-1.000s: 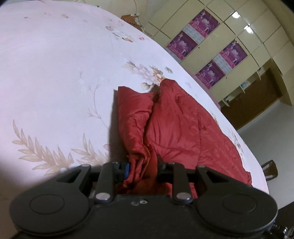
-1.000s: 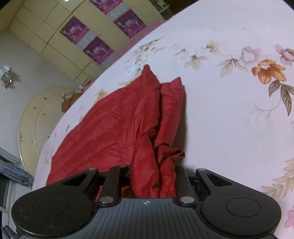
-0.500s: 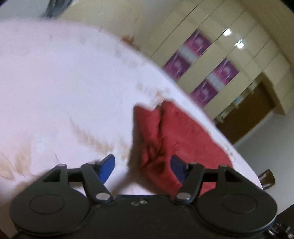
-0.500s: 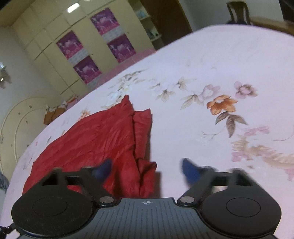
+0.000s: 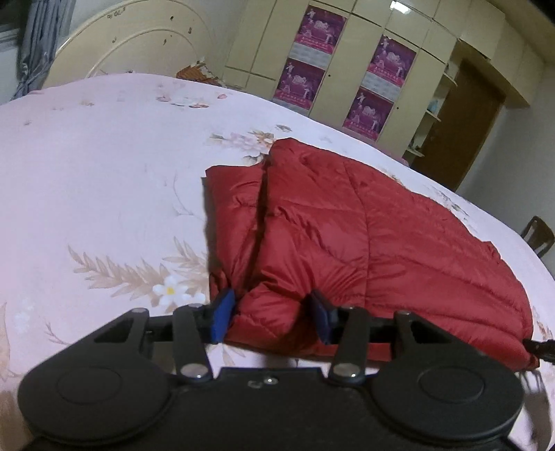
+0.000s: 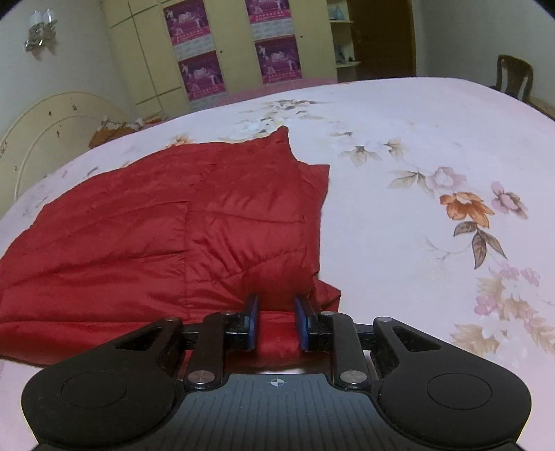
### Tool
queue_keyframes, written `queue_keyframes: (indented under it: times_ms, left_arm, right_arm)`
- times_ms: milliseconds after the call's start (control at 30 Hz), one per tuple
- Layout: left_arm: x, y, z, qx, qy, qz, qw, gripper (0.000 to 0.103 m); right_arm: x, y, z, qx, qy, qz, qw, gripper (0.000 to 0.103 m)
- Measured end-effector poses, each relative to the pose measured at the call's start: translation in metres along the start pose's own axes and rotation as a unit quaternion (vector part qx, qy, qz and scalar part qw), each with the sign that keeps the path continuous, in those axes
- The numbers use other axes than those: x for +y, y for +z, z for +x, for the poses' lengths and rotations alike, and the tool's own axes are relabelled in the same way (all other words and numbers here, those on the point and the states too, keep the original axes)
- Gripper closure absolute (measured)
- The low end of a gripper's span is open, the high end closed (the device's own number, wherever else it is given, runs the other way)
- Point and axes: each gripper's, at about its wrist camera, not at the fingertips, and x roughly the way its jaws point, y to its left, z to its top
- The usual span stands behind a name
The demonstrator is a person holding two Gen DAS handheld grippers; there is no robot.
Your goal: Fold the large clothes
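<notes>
Jacket, red quilted, part-folded, lies on floral bedsheet; near hem at 6 o'clock in both views.
Left gripper: jaws have just been closing, padded hem bunch between pads; pads touch cloth, firm grip not certain.
Right gripper: jaws have just been closing, narrow gap, hem fold pinched between.
Risks: slick padded fabric may slip from left pads if lifted w/ weak hold; uneven pull L vs R could skew fold; folded sleeve strip at 11 o'clock may flop open.
View diffs: left wrist shows split between sleeve strip & body, plus black drawcord at 3 o'clock; right wrist shows pocket seam and wall lamp.
</notes>
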Motion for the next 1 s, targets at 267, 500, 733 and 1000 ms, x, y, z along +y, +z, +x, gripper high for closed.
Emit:
queue_keyframes:
  times_ms: [267, 500, 733, 1000]
  left_arm:
    - [0.014, 0.004, -0.041, -0.018, -0.001, -0.055, 0.9983, 0.021]
    - [0.035, -0.017, -0.032, 0.023, -0.056, -0.210, 0.9758, 0.030]
    - [0.041, 0.003, 0.014, 0.005, -0.088, -0.273, 0.9580, 0.031]
    - [0.027, 0.015, 0.022, -0.009, -0.085, -0.223, 0.9709, 0.083]
  right_arm:
    - [0.001, 0.001, -0.041, -0.028, 0.024, 0.011, 0.999, 0.080]
    - [0.052, 0.001, -0.053, -0.028, 0.101, -0.027, 0.994, 0.081]
    - [0.128, 0.027, -0.014, -0.015, 0.149, -0.069, 0.986, 0.102]
    - [0.171, 0.019, 0.030, 0.043, 0.135, -0.094, 0.985, 0.102]
